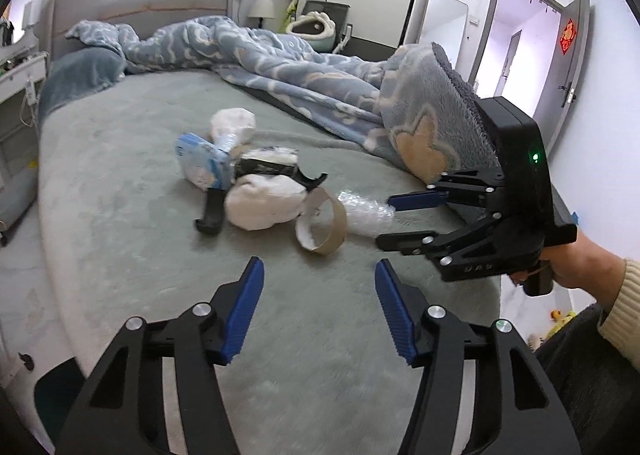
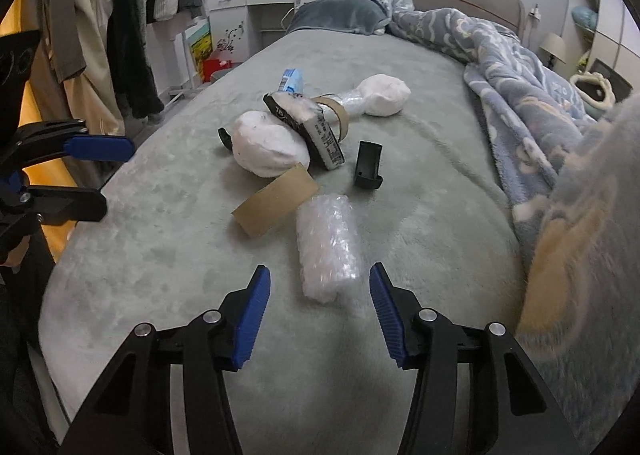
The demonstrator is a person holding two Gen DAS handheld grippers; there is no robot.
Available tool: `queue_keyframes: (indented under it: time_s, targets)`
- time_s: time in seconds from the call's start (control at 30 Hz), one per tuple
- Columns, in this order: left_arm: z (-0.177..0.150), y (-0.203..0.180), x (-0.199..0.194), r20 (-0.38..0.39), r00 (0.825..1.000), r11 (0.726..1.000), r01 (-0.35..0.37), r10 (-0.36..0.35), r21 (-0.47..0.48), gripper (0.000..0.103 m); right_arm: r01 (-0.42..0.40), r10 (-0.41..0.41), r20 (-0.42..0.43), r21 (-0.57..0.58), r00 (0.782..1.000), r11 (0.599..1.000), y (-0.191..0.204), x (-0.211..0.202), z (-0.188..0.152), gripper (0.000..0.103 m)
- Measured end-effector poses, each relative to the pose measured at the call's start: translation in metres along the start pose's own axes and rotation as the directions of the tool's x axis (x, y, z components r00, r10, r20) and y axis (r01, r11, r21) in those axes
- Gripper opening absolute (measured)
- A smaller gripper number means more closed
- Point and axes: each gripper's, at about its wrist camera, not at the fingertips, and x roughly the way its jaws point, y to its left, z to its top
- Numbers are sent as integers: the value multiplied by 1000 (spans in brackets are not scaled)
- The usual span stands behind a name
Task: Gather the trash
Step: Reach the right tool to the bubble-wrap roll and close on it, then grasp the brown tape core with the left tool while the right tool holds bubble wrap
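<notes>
Trash lies in a heap on the grey-green bed cover (image 1: 140,183) (image 2: 168,247). It includes a roll of bubble wrap (image 1: 366,215) (image 2: 328,243), a cardboard tube (image 1: 320,227) (image 2: 276,207), a white wad (image 1: 266,203) (image 2: 268,149), a black-wrapped packet (image 1: 264,165) (image 2: 308,123), a blue packet (image 1: 200,165) (image 2: 292,81) and a black plastic piece (image 2: 368,165). My right gripper (image 2: 319,275) (image 1: 386,222) is open, with the near end of the bubble wrap between its fingers, untouched. My left gripper (image 1: 319,271) (image 2: 120,179) is open and empty, short of the cardboard tube.
A crumpled blue blanket (image 1: 300,67) (image 2: 520,75) covers the bed's right side, close to the right gripper. A second white wad (image 2: 384,95) lies further back. Clothes hang on a rack (image 2: 120,15) left of the bed. A hand (image 1: 576,259) holds the right gripper.
</notes>
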Motion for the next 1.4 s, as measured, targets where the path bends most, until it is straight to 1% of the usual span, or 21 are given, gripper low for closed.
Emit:
queue_keyframes:
  time_s: [0.1, 0.27, 0.5, 0.6, 0.7, 0.73, 0.8, 0.83, 0.9, 0.93, 0.97, 1.0, 1.07, 1.23, 1.33, 1.4]
  targets:
    - [4, -1, 15, -18, 1000, 1000, 11, -11, 3, 59, -2, 2, -9, -20, 1000, 1000, -3, 8, 4, 51]
    - [9, 8, 41, -52, 998, 998, 42, -44, -47, 59, -21, 20, -25, -49, 999, 999, -3, 17, 7, 51]
    - [17, 16, 61, -67, 994, 992, 76, -82, -98, 59, -50, 47, -41, -50, 998, 998, -8, 24, 8, 42]
    - [19, 18, 71, -87, 991, 988, 94, -105, -118, 59, -57, 55, -51, -58, 997, 997, -8, 27, 9, 36]
    - [21, 20, 81, -112, 985, 983, 111, -128, -146, 59, -64, 61, -55, -57, 997, 996, -7, 26, 11, 34]
    - [21, 21, 85, -121, 981, 978, 130, -150, -162, 59, -64, 61, -55, -58, 997, 996, -6, 26, 12, 34]
    - [21, 23, 89, -129, 977, 973, 144, -169, -179, 58, -65, 62, -53, -59, 997, 996, -5, 25, 14, 33]
    - [21, 24, 91, -131, 976, 971, 147, -173, -187, 57, -64, 61, -54, -58, 997, 996, -3, 25, 14, 33]
    - [22, 28, 94, -130, 975, 966, 153, -182, -209, 51, -60, 57, -60, -65, 997, 996, -2, 26, 14, 32]
    - [22, 30, 95, -130, 973, 962, 157, -189, -222, 43, -58, 53, -64, -69, 997, 996, 0, 27, 14, 32]
    - [23, 31, 97, -133, 974, 963, 150, -183, -226, 39, -52, 47, -69, -71, 997, 996, 1, 27, 13, 32]
    - [24, 31, 97, -136, 975, 965, 141, -173, -220, 38, -48, 43, -70, -69, 997, 996, 1, 27, 12, 32]
    - [26, 29, 97, -134, 976, 967, 144, -174, -209, 29, -43, 39, -66, -54, 997, 998, 1, 26, 11, 32]
    - [24, 21, 89, -126, 980, 977, 134, -156, -168, 24, -27, 27, -61, -3, 998, 1000, 1, 21, 7, 32]
    - [22, 18, 81, -119, 983, 980, 120, -140, -156, 24, -9, 10, -58, 25, 998, 1000, 1, 19, 3, 32]
    - [19, 17, 76, -112, 984, 980, 123, -141, -157, 24, 0, 3, -49, 60, 999, 998, 3, 15, 2, 32]
